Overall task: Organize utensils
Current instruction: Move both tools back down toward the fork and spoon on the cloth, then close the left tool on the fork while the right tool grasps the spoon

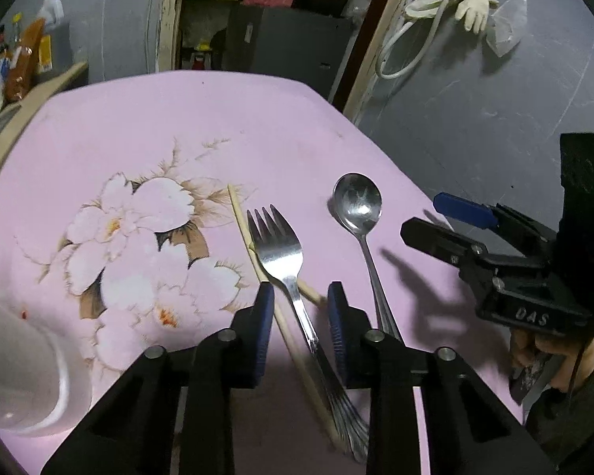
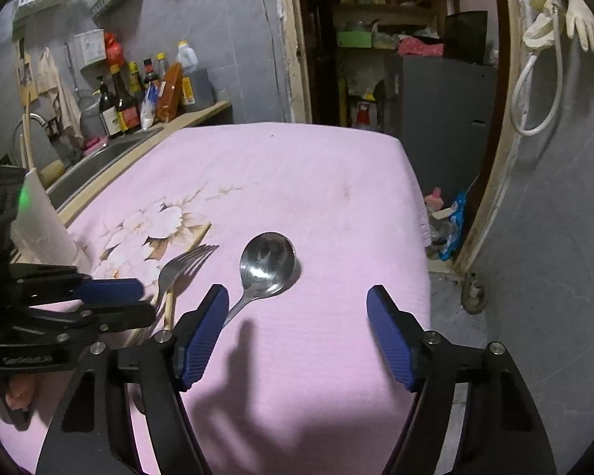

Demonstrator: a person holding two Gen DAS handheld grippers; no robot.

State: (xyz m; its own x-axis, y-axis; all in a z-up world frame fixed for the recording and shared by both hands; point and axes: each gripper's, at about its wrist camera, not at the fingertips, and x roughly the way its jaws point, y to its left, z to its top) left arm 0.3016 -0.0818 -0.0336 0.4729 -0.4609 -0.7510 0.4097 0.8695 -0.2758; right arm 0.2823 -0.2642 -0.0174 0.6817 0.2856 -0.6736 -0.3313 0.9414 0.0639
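Observation:
A steel fork [image 1: 281,253] lies on the pink flowered cloth [image 1: 178,118], crossing a wooden chopstick [image 1: 243,225]. A steel spoon [image 1: 358,202] lies to its right. My left gripper [image 1: 301,297] is open, its blue pads on either side of the fork handle and chopstick, low over the cloth. My right gripper [image 2: 297,304] is open wide and empty; the spoon [image 2: 267,263] lies just ahead of its left finger. The fork [image 2: 182,265] is further left. The left gripper [image 2: 115,301] shows at that view's left. The right gripper [image 1: 439,221] shows at the left wrist view's right.
A white cup [image 1: 23,372] lies at the cloth's left edge; it also shows in the right wrist view [image 2: 47,225]. Sauce bottles [image 2: 138,91] stand by a sink at the back left. The table's right edge [image 2: 419,213] drops to the floor, with a doorway behind.

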